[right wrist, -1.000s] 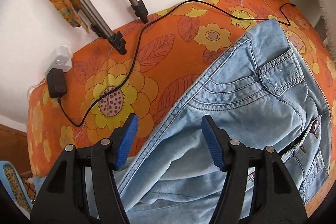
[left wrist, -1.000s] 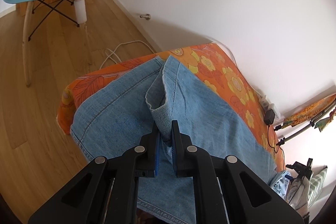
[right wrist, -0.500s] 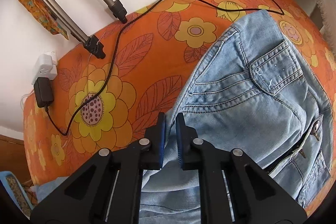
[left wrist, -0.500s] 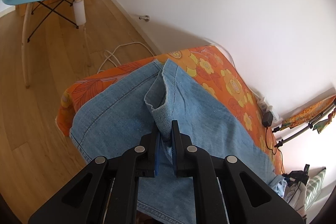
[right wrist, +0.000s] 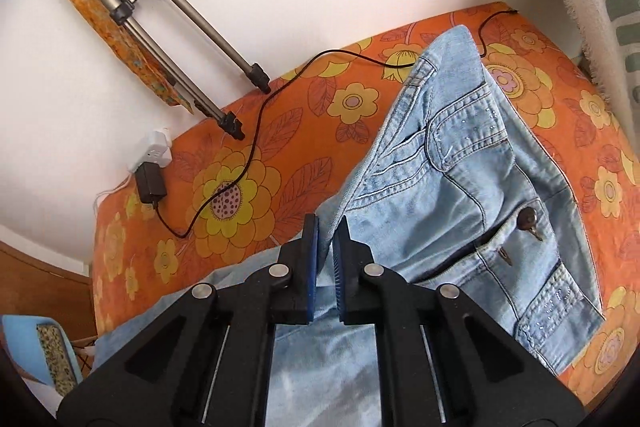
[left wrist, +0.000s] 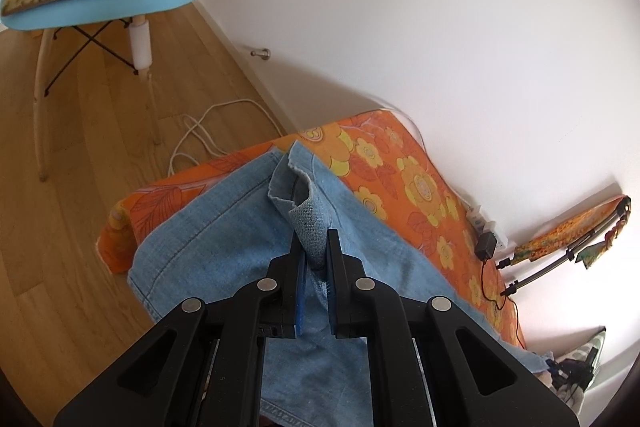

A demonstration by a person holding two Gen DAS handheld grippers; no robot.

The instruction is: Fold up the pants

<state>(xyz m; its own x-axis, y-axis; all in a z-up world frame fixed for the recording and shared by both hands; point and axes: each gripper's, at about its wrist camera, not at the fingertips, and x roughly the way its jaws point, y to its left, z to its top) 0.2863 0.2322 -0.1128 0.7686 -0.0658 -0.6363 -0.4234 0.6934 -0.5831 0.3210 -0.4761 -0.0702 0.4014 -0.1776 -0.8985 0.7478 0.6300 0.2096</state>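
Observation:
Light blue jeans (left wrist: 224, 239) lie across a table under an orange flowered cloth (left wrist: 404, 183). In the left wrist view my left gripper (left wrist: 314, 239) is shut on a pinched-up fold of a pant leg near its hem, and the hem opening stands up just beyond the pads. In the right wrist view my right gripper (right wrist: 326, 227) is shut on the side edge of the jeans (right wrist: 460, 187) below the waistband, lifting it off the cloth (right wrist: 240, 187). The waist end with pocket, button and zipper slopes down to the right.
A black cable (right wrist: 256, 131) and a charger (right wrist: 150, 183) on a white plug strip lie on the cloth by the wall. Tripod legs (right wrist: 192, 15) lean there too. A blue chair (left wrist: 104, 3) with a leopard cushion stands on the wood floor past the table end.
My right gripper closed from wide open onto the jeans' side edge and rose with it, so the waist end now hangs tilted. The left gripper kept its grip and rose slightly.

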